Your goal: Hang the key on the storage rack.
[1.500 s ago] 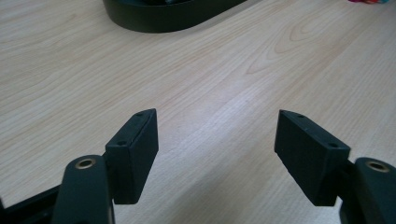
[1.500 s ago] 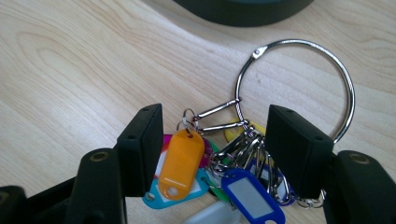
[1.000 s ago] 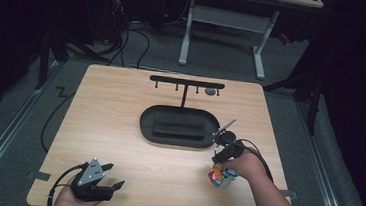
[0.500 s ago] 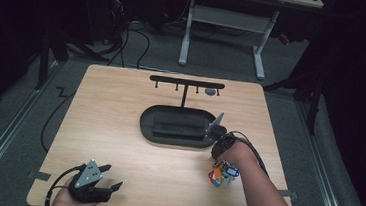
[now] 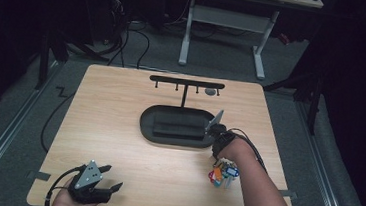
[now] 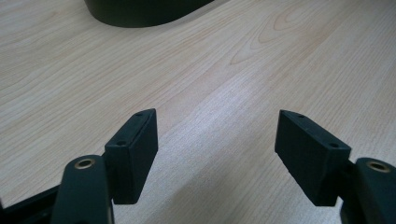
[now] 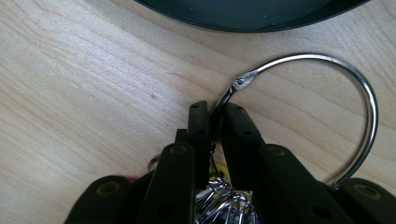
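Since a second ago my right gripper [image 7: 215,114] has edged toward the black oval tray [image 5: 178,135], jaws pinching a steel key ring [image 7: 359,93] with colourful keys [image 5: 222,174] dangling over the table [image 5: 113,127]. Left gripper [image 6: 215,149] rests agape near me.

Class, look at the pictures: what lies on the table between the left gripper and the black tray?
Nothing but bare wood. In the high view the left gripper and the tray are separated by open table; the left gripper view shows the same.
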The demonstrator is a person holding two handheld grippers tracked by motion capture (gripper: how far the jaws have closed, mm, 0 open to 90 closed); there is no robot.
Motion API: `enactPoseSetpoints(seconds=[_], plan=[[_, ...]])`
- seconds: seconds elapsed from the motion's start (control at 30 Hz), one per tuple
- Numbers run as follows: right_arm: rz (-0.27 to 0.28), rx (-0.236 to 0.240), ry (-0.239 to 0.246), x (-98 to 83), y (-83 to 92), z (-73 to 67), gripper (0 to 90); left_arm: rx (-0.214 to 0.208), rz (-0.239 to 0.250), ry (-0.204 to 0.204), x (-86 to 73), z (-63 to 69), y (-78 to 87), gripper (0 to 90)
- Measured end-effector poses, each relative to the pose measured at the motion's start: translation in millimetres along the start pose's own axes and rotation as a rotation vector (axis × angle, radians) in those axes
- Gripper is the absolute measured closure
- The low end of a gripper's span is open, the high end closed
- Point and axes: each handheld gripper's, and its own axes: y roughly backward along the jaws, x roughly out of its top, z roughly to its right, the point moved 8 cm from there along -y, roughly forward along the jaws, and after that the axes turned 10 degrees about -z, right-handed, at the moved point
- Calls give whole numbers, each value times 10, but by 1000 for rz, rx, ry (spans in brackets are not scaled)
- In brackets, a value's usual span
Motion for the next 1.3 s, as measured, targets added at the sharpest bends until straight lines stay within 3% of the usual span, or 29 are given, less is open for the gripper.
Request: enactPoseSetpoints(seconds=[0.27,0.4,0.6,0.73,0.93,1.3], plan=[[33,-87,46,-26,-2,-65,874,-6,7,-2,7,8,9,306],[34,-140,94,-91,36,-92,873,-9,6,3,3,-9,0,306],[69,-165,139,-310,241,-89,875,-8,6,17,-14,-25,0,306],[108,-193,195,-472,370,-148,876,-8,13,22,-6,-35,6,306],[128,-190,246,-647,537,-209,880,-6,12,28,-16,-44,-8,306],[192,-222,250,-830,936,-233,882,1,12,19,-30,-42,5,306]])
